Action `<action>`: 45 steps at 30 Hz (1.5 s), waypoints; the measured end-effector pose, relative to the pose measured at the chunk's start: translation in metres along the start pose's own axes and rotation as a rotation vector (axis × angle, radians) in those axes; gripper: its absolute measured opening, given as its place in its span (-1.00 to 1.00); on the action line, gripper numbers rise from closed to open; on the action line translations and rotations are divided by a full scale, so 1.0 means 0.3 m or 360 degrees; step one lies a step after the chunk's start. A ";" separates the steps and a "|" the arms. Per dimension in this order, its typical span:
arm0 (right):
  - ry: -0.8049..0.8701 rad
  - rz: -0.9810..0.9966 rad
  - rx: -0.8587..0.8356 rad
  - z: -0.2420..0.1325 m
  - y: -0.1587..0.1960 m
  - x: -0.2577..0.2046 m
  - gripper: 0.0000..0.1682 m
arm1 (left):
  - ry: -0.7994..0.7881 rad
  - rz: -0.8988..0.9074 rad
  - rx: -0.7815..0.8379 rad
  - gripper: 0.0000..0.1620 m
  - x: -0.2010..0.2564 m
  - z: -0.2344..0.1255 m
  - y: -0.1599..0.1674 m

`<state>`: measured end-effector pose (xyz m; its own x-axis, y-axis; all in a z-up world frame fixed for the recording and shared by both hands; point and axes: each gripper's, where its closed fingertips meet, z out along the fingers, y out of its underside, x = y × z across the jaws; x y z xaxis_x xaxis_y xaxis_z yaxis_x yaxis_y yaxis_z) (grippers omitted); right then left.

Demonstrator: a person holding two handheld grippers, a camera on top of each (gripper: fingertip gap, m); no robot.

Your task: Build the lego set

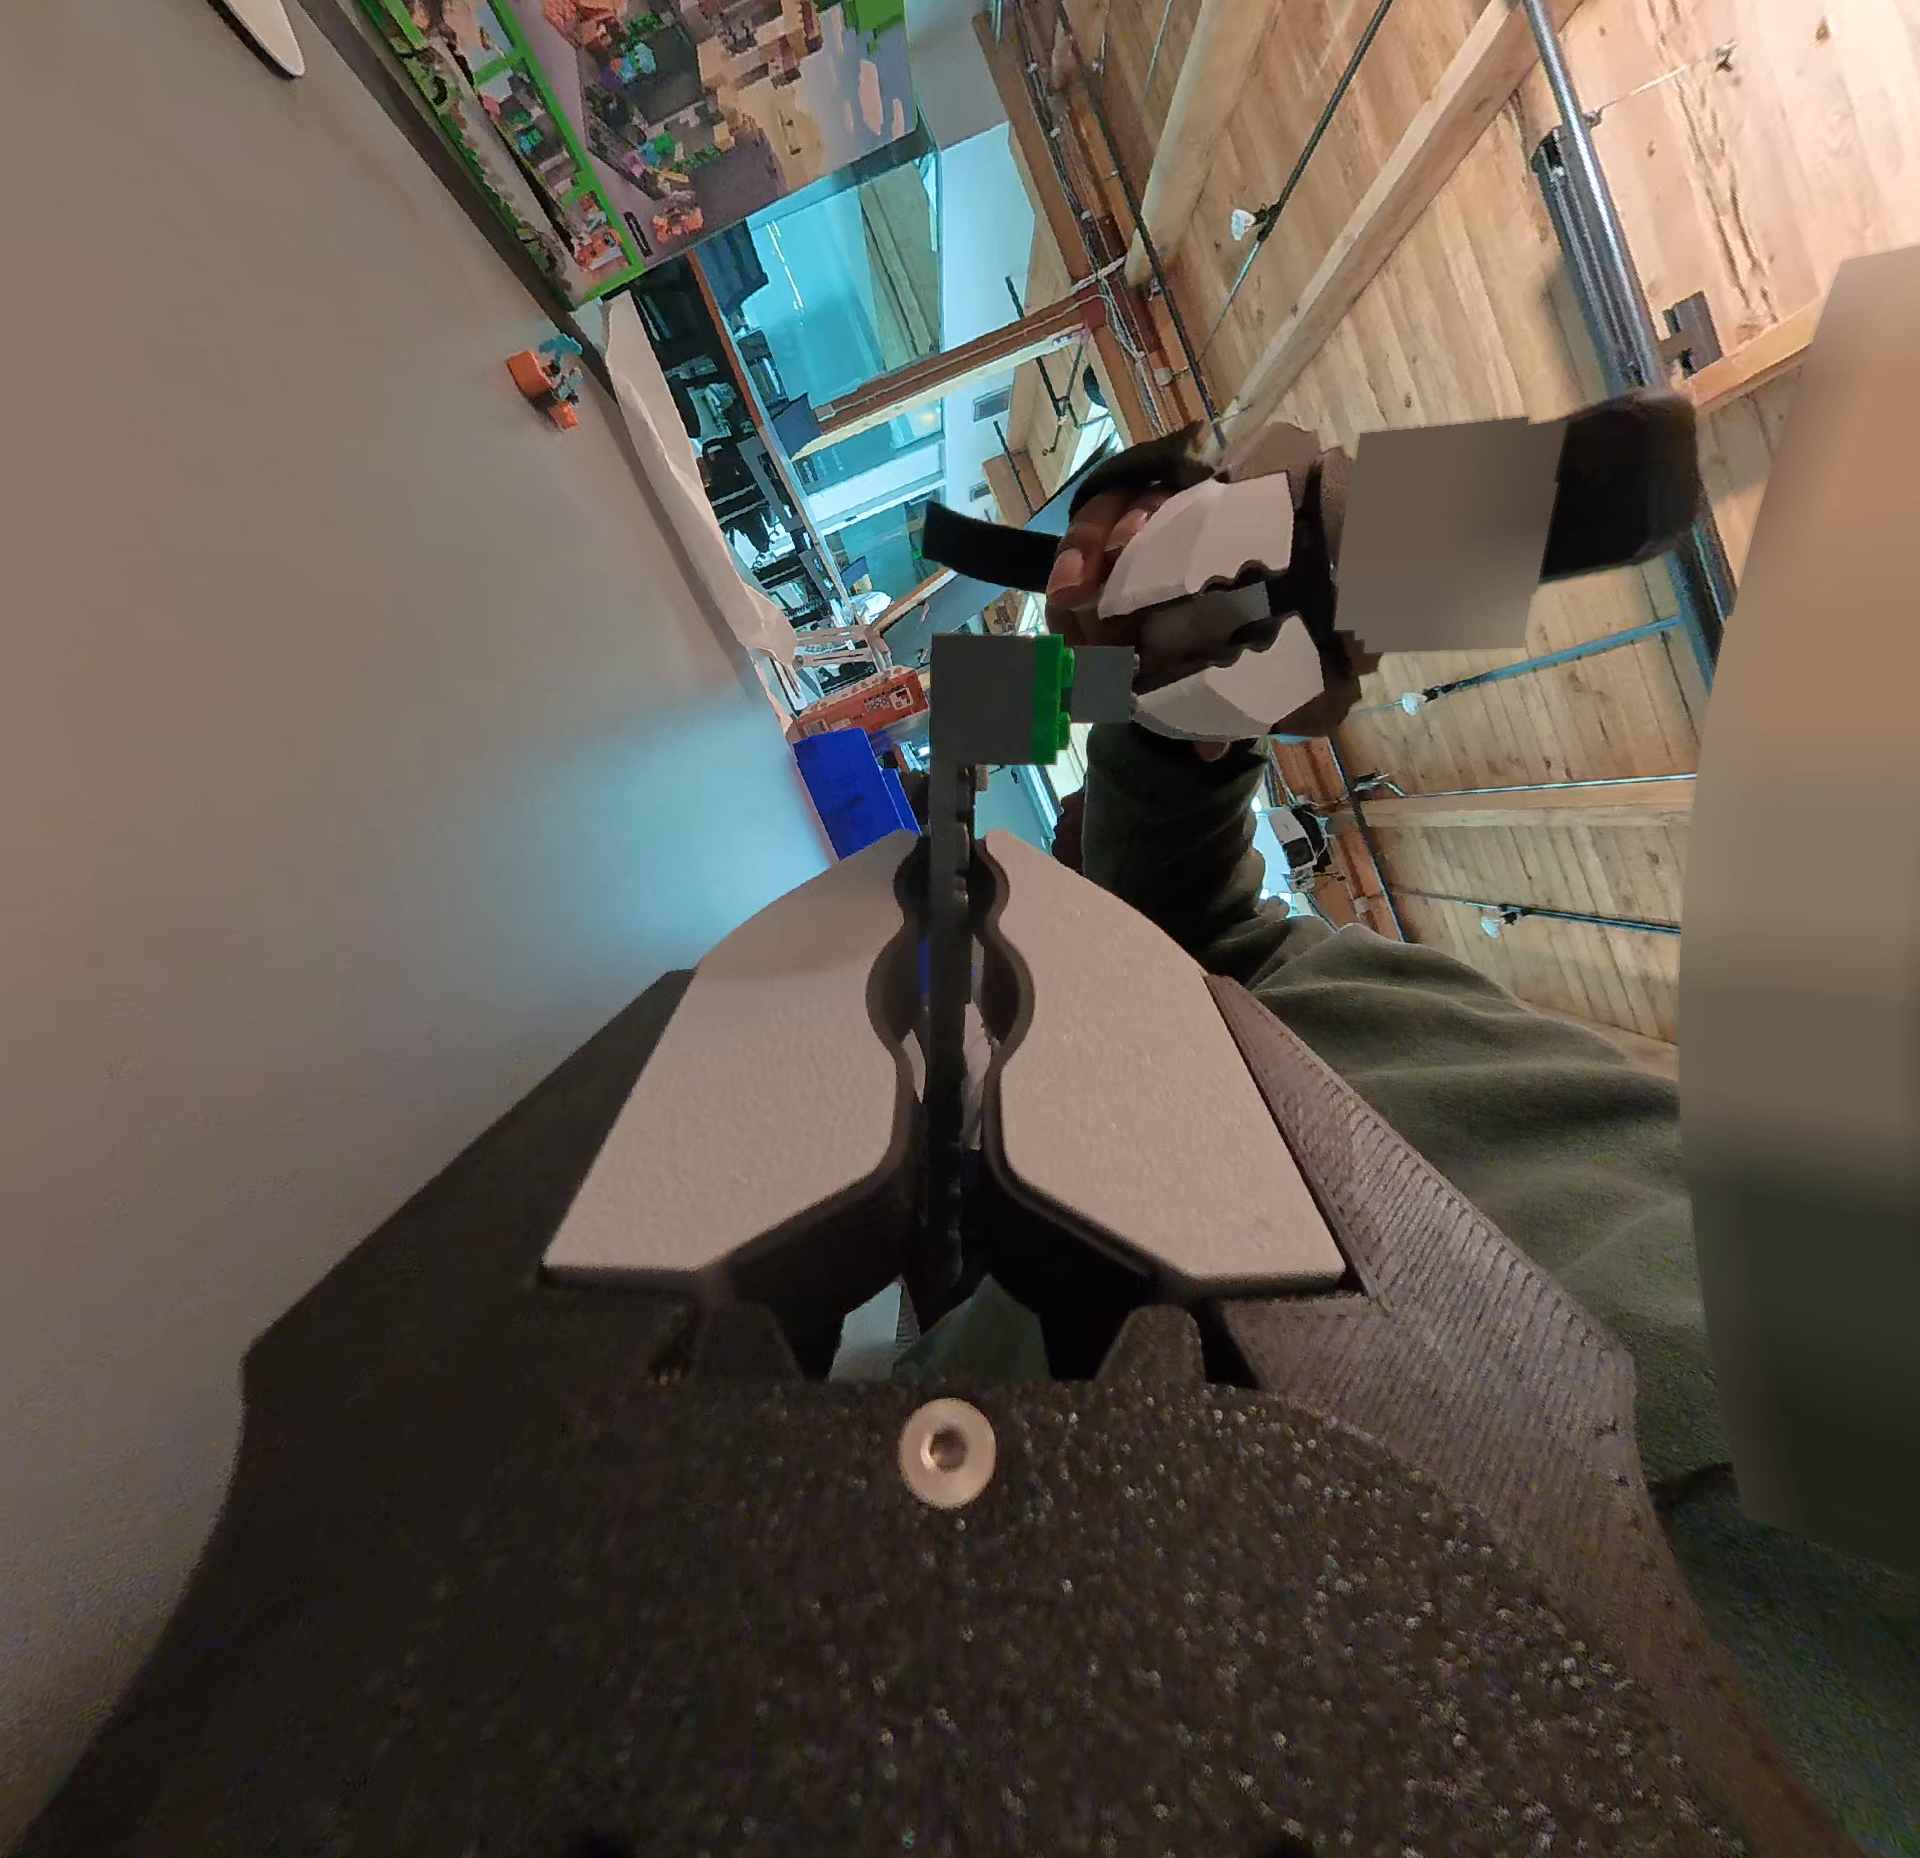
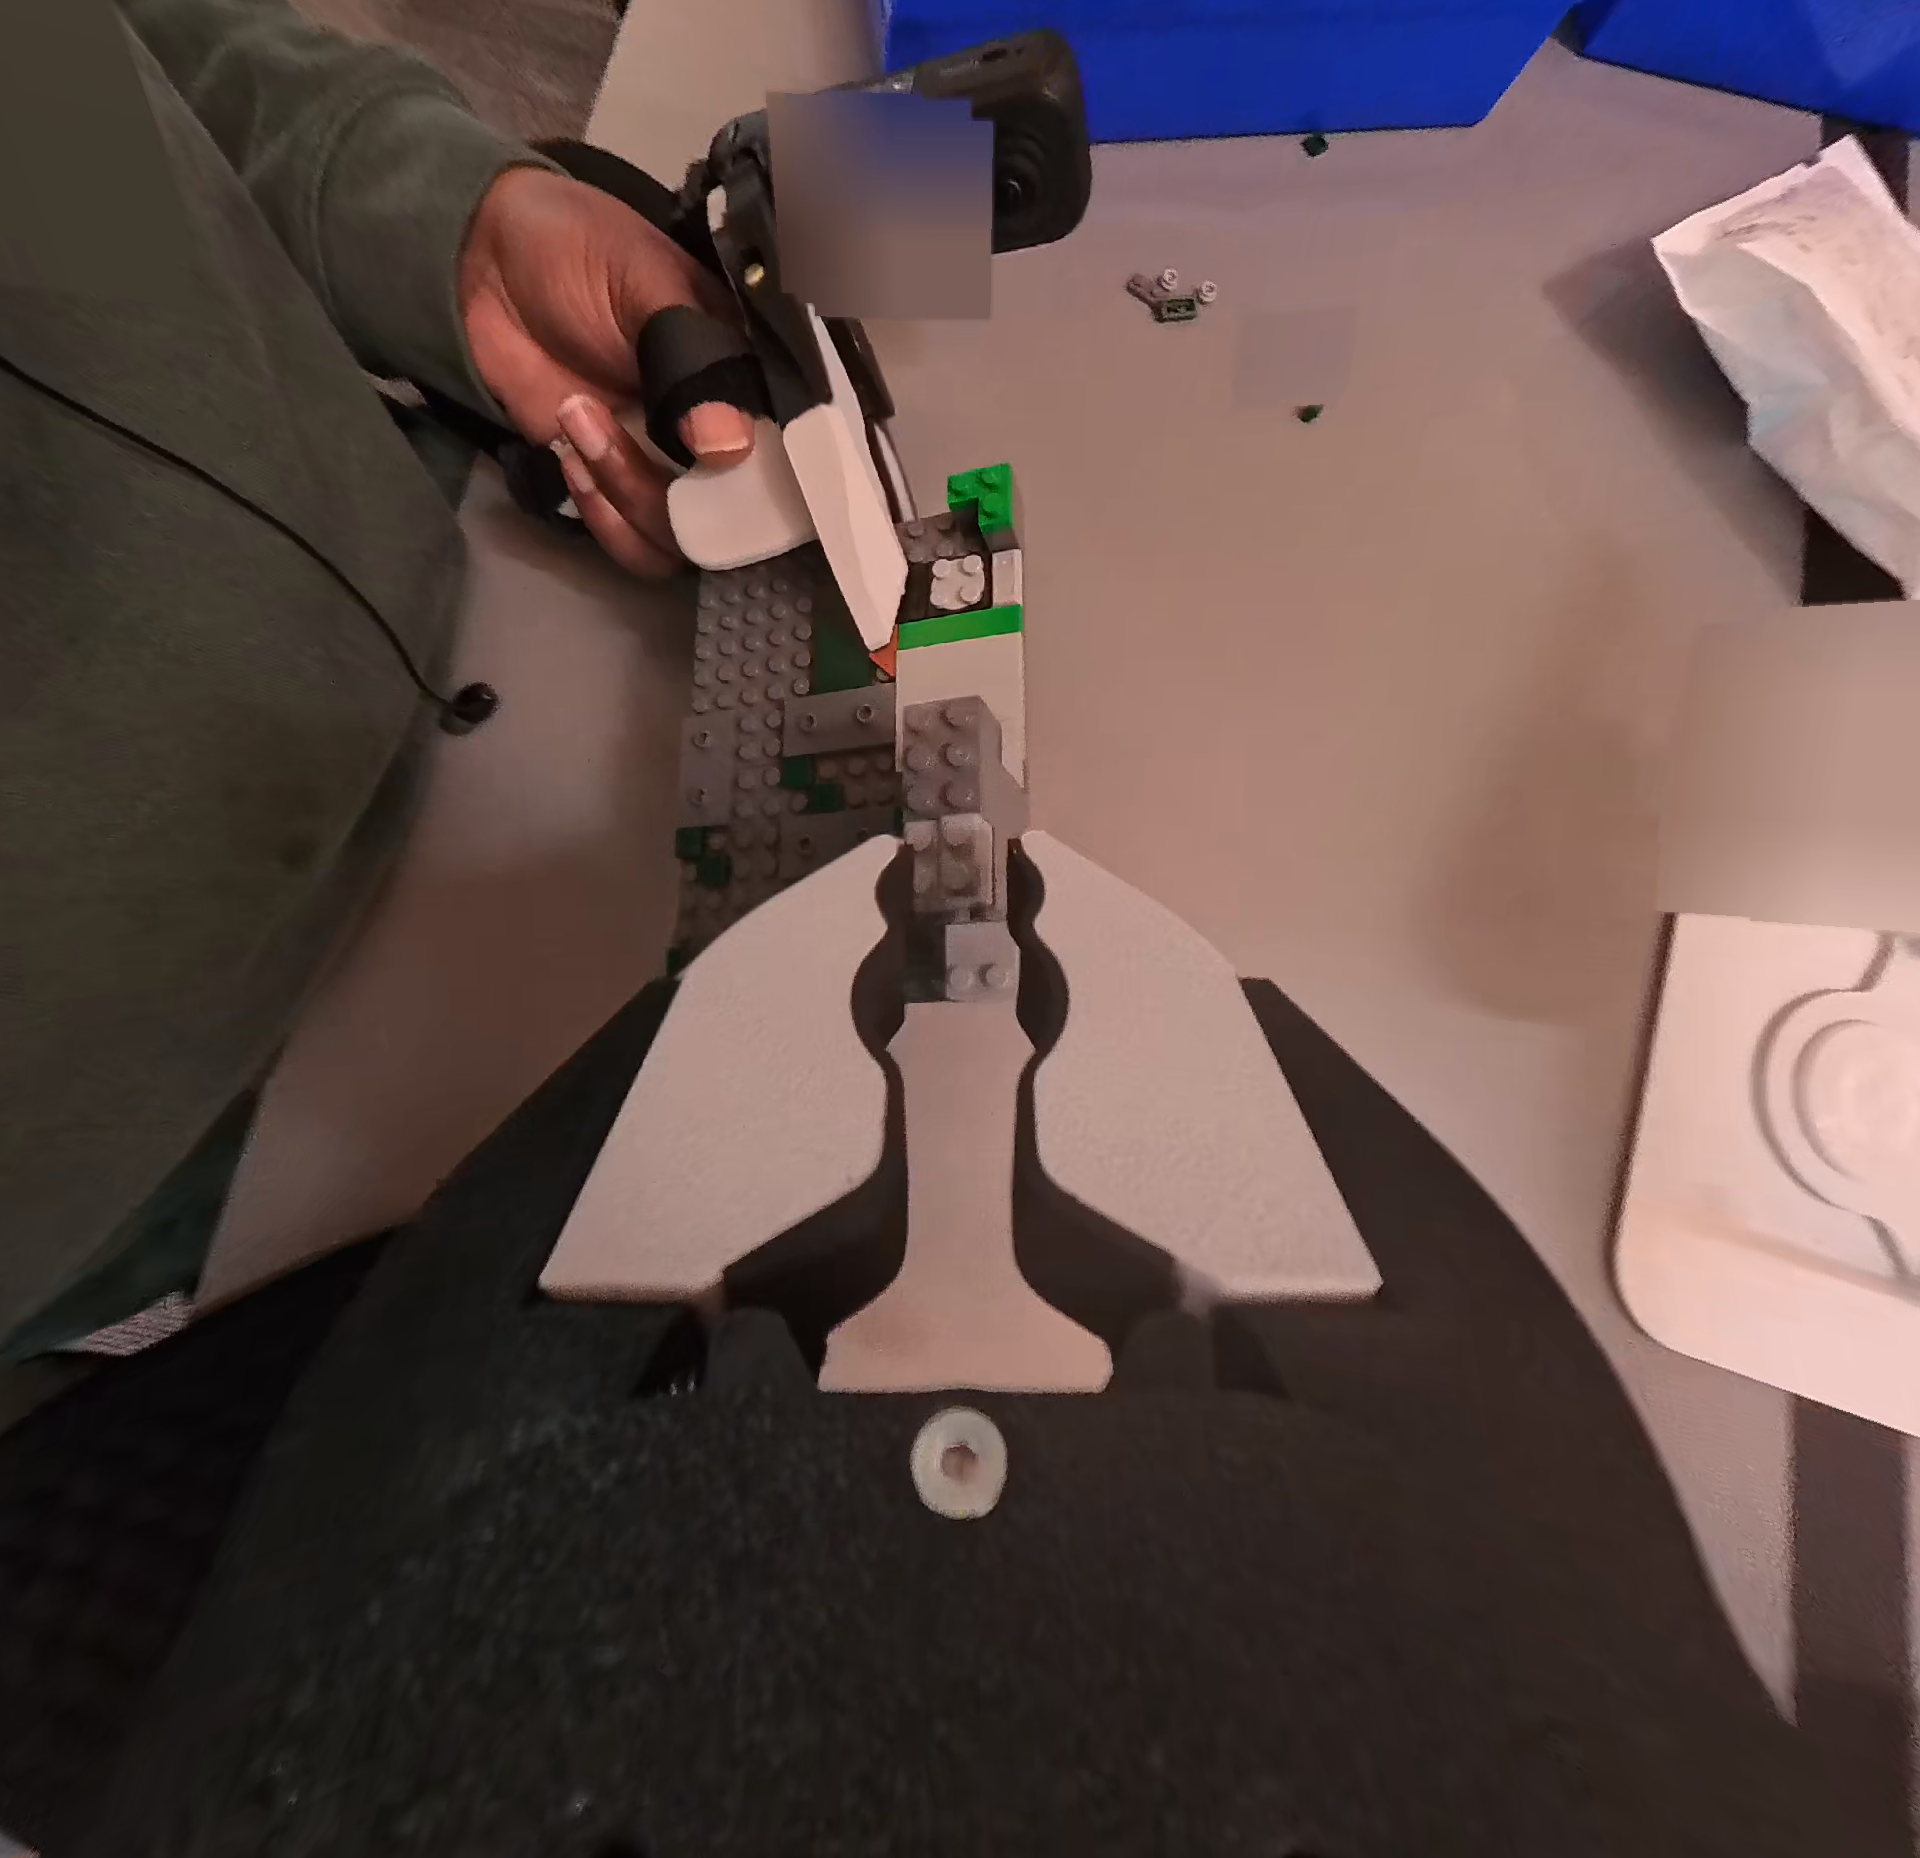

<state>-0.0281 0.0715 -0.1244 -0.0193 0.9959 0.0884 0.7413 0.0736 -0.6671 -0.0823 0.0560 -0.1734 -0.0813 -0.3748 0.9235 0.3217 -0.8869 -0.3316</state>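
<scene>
- Partly built grey-and-green studded plastic lego model is held above the table
- Left gripper pinches its baseplate edge
- Right gripper clamps its grey brick wall
- Judged light and rigid, but joints separable; the baseplate is the safest hold

Left gripper: matt light-grey finger pads, fine-grained; black body rough and speckled, ribbed print lines on one flank. One bright metal screw set in it.

Right gripper: same matt grey pads, same coarse black body.

Grey and green plastic brick assembly: smooth, slight sheen, studded plate.

Pale grey tabletop: smooth, matt.

Olive-green fleece sleeve: soft, napped cloth.

Plank wooden ceiling: raw, knotty, crossed by metal rods.

Printed cardboard set box: glossy.

White moulded tray: smooth, matt.

Crumpled white paper bag: creased.

Blue plastic bin: smooth.
</scene>
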 end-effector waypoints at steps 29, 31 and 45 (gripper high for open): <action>-0.1284 0.0767 -0.0211 0.031 0.110 -0.163 -0.38 | 0.0018 0.0257 -0.0240 -0.92 0.044 0.035 0.096; -0.1263 0.0735 -0.0183 0.033 0.109 -0.165 -0.38 | 0.0016 0.0303 -0.0249 -0.92 0.048 0.031 0.097; -0.1176 0.0578 -0.0092 0.055 0.110 -0.213 -0.40 | 0.0001 0.0509 -0.0291 -0.92 0.067 0.007 0.111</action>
<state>-0.0135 0.0112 -0.1641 -0.1928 0.7366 -0.6483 0.8195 -0.2425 -0.5193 -0.0713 0.0196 -0.1655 -0.0044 -0.6410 0.7675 0.1569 -0.7584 -0.6326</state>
